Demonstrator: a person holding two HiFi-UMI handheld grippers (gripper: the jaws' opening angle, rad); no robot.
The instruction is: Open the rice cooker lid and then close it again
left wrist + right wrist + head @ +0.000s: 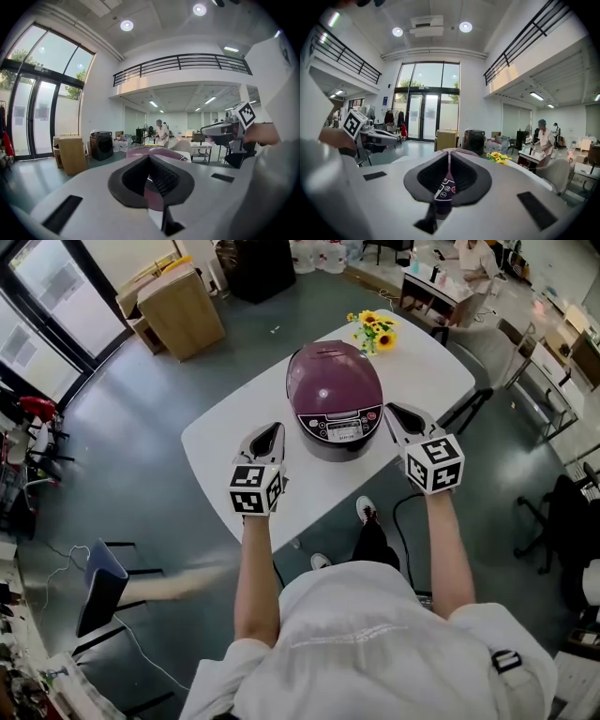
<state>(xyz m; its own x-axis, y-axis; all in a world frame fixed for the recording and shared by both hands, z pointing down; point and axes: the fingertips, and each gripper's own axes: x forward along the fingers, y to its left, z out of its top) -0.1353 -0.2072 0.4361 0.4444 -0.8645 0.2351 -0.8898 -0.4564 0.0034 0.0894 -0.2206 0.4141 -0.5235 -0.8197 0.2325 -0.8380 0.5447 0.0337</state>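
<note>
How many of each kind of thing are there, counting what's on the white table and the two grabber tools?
Rice cooker: 1
Sunflower bunch: 1
Grippers: 2, the left gripper and the right gripper
Total: 4

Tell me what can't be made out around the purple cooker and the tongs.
- Head view: print on the control panel of the rice cooker, too small.
- Head view: cooker's back, hidden by its domed lid.
- Left gripper view: most of the cooker, behind the left tongs themselves.
- Right gripper view: likewise, behind the right tongs.
</note>
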